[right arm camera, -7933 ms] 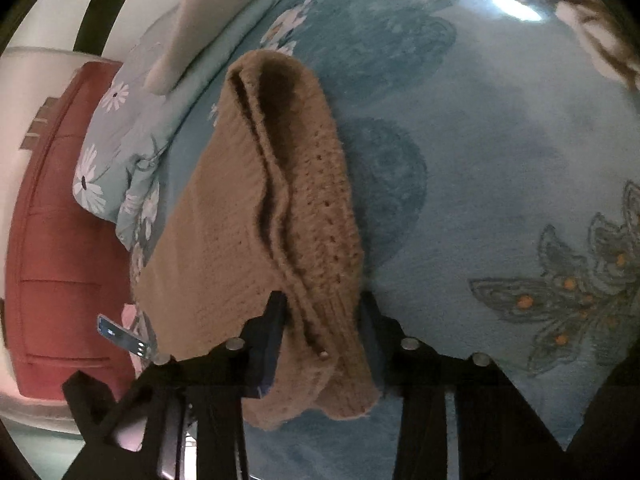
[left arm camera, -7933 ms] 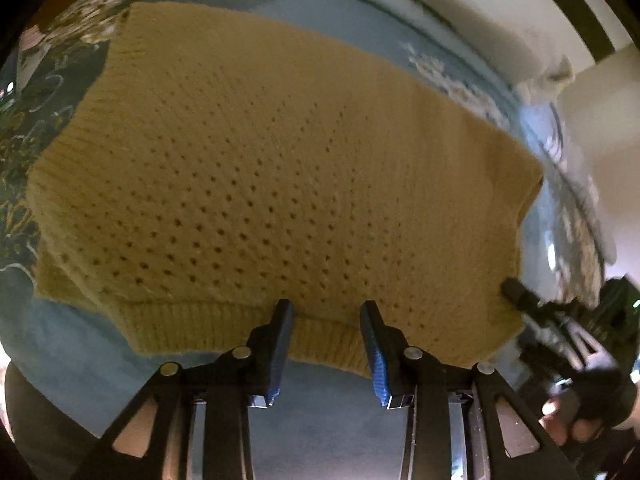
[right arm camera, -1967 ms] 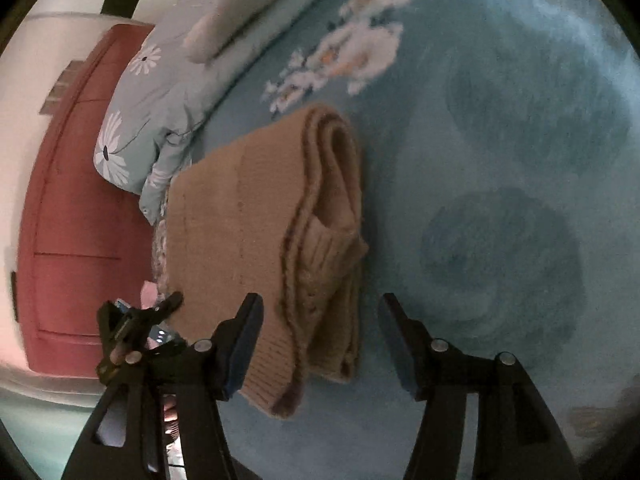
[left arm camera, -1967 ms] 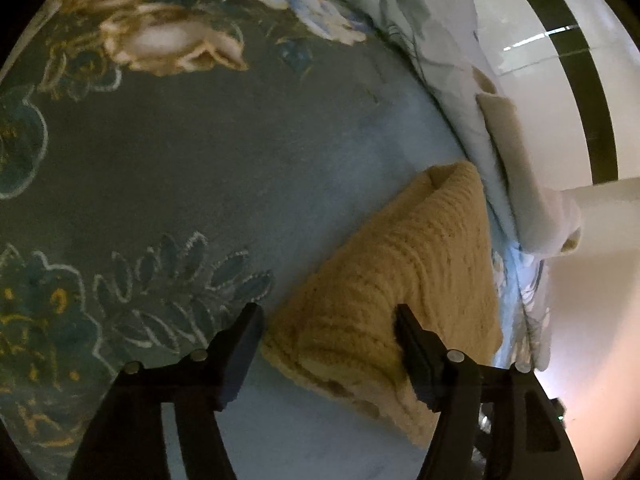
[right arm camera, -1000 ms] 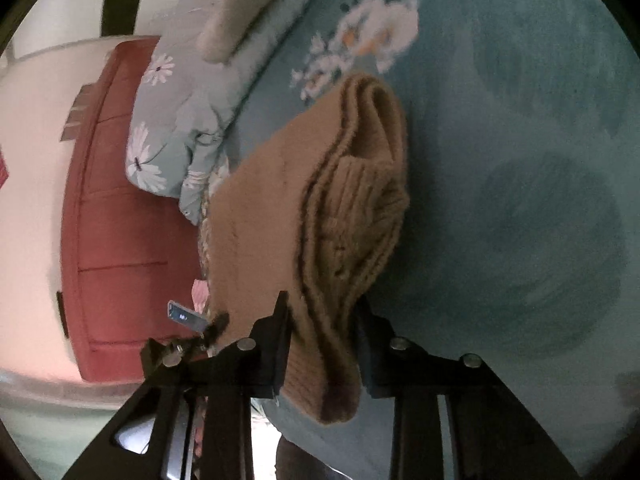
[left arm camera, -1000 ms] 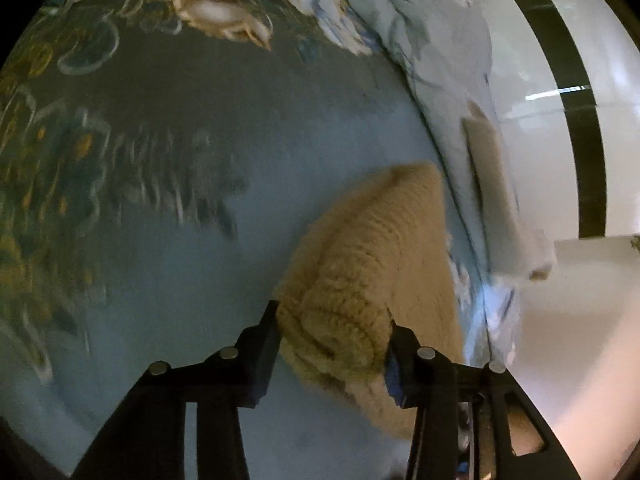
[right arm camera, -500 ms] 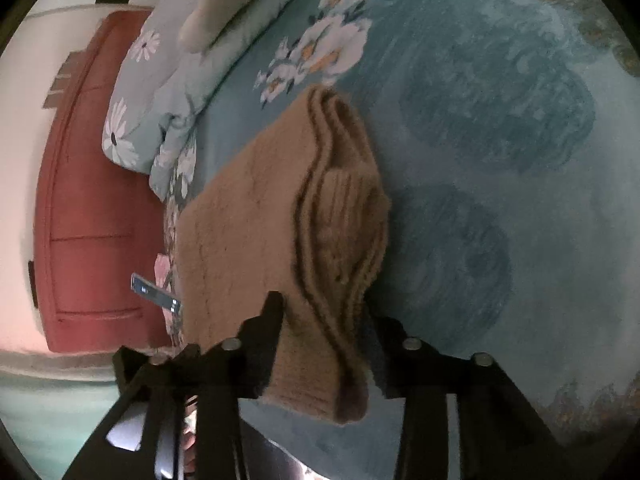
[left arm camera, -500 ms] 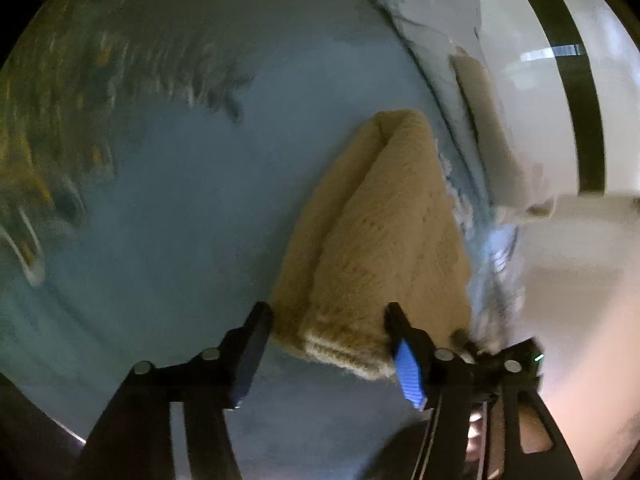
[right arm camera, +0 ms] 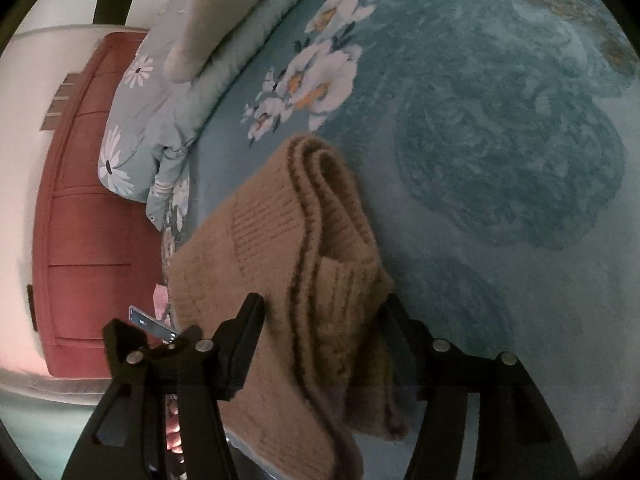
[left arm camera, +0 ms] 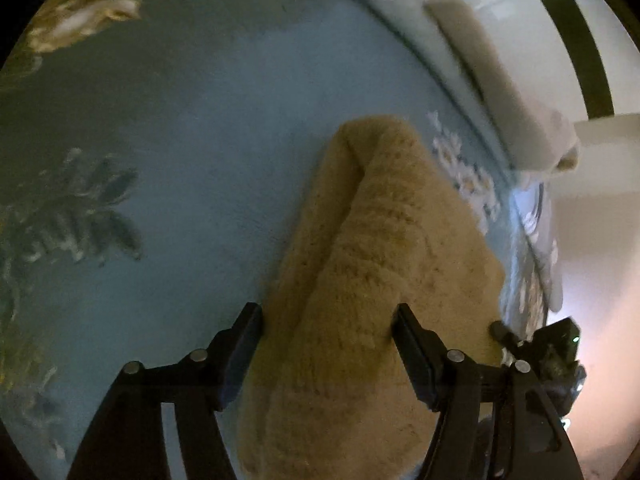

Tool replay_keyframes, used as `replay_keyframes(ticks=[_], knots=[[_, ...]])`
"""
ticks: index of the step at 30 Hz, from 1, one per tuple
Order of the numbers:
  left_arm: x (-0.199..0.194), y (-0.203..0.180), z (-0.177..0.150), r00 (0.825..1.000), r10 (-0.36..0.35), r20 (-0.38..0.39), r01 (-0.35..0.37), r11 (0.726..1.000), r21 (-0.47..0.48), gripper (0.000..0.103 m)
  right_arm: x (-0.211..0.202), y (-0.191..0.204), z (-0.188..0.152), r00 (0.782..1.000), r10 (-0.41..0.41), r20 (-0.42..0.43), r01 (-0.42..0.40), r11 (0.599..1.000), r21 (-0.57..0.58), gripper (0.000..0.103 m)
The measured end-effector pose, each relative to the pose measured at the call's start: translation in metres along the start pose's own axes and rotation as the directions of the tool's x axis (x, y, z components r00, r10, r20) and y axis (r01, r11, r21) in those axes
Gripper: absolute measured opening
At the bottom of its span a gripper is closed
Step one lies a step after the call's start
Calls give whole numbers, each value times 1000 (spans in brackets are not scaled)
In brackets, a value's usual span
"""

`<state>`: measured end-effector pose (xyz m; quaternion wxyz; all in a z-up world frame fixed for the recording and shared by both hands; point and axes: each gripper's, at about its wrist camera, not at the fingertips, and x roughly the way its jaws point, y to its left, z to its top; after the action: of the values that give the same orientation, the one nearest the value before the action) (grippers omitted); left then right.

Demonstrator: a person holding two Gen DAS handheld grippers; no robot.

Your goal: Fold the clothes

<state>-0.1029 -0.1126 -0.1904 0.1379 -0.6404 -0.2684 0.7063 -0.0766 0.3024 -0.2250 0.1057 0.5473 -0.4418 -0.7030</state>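
Both your grippers, left and right, which pinched the sweater a second ago, are opening around its ends; it lies folded on the bed, so this fold looks finished.

My left wrist feed is dim and smeared — the bedspread print streaks, and a pink-white glow washes out its lower right. My right wrist feed is sharper, still murky — fisheye bending and black corners on both.
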Motion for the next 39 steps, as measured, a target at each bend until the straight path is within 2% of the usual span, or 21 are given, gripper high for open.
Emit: replay_keyframes(ticks=[3, 6, 11, 13, 14, 16, 17, 21, 26, 32, 35, 39], knots=[[5, 10, 3, 998, -59, -27, 59, 998, -6, 76, 5, 3, 5, 1000, 3, -2, -3, 1000, -8, 63], [4, 17, 5, 993, -113, -40, 113, 993, -18, 77, 12, 7, 9, 1000, 4, -4, -4, 1000, -9, 63], [0, 16, -2, 993, -111, -27, 111, 994, 11, 77, 17, 12, 9, 1000, -10, 6, 10, 1000, 5, 63], [2, 13, -6, 991, -130, -17, 130, 991, 8, 76, 16, 14, 6, 1000, -11, 9, 11, 1000, 17, 61], [1, 13, -9, 990, -142, -10, 142, 990, 4, 75, 16, 14, 5, 1000, -12, 5, 12, 999, 31, 56], [0, 10, -13, 990, -144, 10, 143, 990, 9, 67, 14, 17, 2, 1000, -14, 0, 14, 998, 53, 49], [-1, 8, -14, 991, -134, 25, 134, 991, 17, 57, 12, 19, 1, 1000, -15, -1, 15, 998, 58, 46], [-12, 5, -27, 980, -189, 70, 189, 982, 4, 38, -2, 42, -4, 1000, -29, 2, 29, 1000, 9, 41], [-32, 9, -47, 970, -221, 105, 223, 975, -5, 35, -21, 82, -19, 998, -57, -5, 56, 992, -115, 36], [-63, 13, -73, 950, -271, 152, 276, 961, -8, 35, -36, 108, -42, 998, -58, -12, 55, 979, -197, 34], [-72, 10, -79, 958, -238, 160, 242, 970, -2, 35, -30, 109, -48, 996, -77, -45, 67, 979, -191, 34], [-72, 22, -85, 962, -213, 171, 222, 974, -38, 35, -12, 100, -56, 992, -98, -75, 83, 981, -173, 34]])
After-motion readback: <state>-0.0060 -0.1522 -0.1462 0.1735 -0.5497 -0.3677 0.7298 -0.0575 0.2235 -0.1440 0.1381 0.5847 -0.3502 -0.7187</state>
